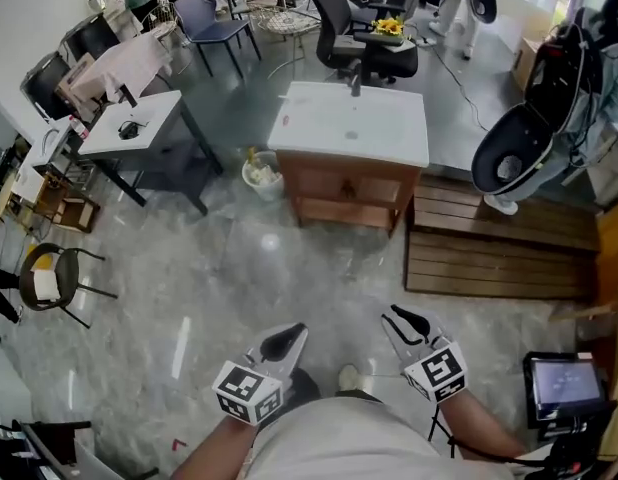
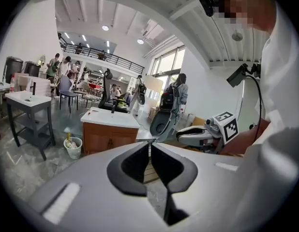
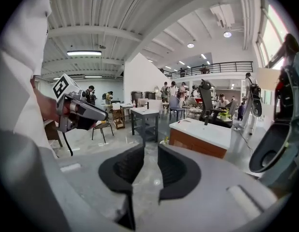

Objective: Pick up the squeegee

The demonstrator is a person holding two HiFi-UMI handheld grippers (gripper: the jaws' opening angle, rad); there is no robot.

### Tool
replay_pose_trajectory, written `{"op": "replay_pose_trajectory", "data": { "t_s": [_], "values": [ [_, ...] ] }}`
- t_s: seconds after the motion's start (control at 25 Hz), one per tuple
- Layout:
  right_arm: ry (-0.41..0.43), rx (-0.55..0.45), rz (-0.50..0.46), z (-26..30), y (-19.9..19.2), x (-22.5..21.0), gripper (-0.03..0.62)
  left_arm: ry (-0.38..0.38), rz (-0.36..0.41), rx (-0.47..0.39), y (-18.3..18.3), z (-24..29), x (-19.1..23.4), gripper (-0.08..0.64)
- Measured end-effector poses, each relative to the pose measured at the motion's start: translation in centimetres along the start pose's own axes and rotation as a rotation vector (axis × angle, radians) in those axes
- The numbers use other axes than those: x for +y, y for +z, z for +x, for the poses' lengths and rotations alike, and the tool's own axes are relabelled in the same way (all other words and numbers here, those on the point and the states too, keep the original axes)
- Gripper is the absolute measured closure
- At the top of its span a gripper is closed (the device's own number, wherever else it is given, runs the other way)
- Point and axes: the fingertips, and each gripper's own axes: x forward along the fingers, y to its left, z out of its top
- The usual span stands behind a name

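No squeegee can be made out in any view. My left gripper (image 1: pixel 289 340) is held low in front of the person's body, its jaws shut with the tips meeting and nothing between them (image 2: pixel 150 143). My right gripper (image 1: pixel 401 320) is beside it, level with it, its jaws a narrow slit apart and empty (image 3: pixel 151 148). Both point toward a wooden vanity with a white sink top (image 1: pixel 349 128) a few steps ahead across the marble floor; a dark faucet (image 1: pixel 356 86) stands at its back edge. Each gripper shows in the other's view, the right one (image 2: pixel 198 135) and the left one (image 3: pixel 84 112).
A small white bin (image 1: pixel 261 175) stands at the vanity's left foot. A slatted wooden platform (image 1: pixel 489 248) lies to its right, with a black-and-white pod chair (image 1: pixel 519 158) beyond. A grey table (image 1: pixel 139 128) and a black chair (image 1: pixel 49 278) are at left. People sit farther back.
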Motion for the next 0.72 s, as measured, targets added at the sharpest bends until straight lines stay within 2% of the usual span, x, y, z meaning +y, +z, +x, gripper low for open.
{"op": "replay_pose_trajectory", "data": {
  "t_s": [0.2, 0.4, 0.52, 0.72],
  "values": [
    [-0.019, -0.020, 0.031, 2.2, 0.5, -3.2, 0.517, 0.001, 0.012, -0.005, 1.8, 4.1, 2.2, 0.498],
    [-0.044, 0.026, 0.025, 8.3, 0.7, -5.5, 0.517, -0.028, 0.004, -0.008, 2.9, 8.6, 9.2, 0.480],
    [-0.074, 0.045, 0.034, 12.3, 3.3, -6.8, 0.517, -0.052, 0.003, 0.016, 4.7, 10.7, 13.7, 0.479],
    [-0.141, 0.028, -0.015, 18.8, 9.5, -9.9, 0.517, -0.097, 0.027, 0.028, 9.0, 13.6, 20.6, 0.455]
  ]
}}
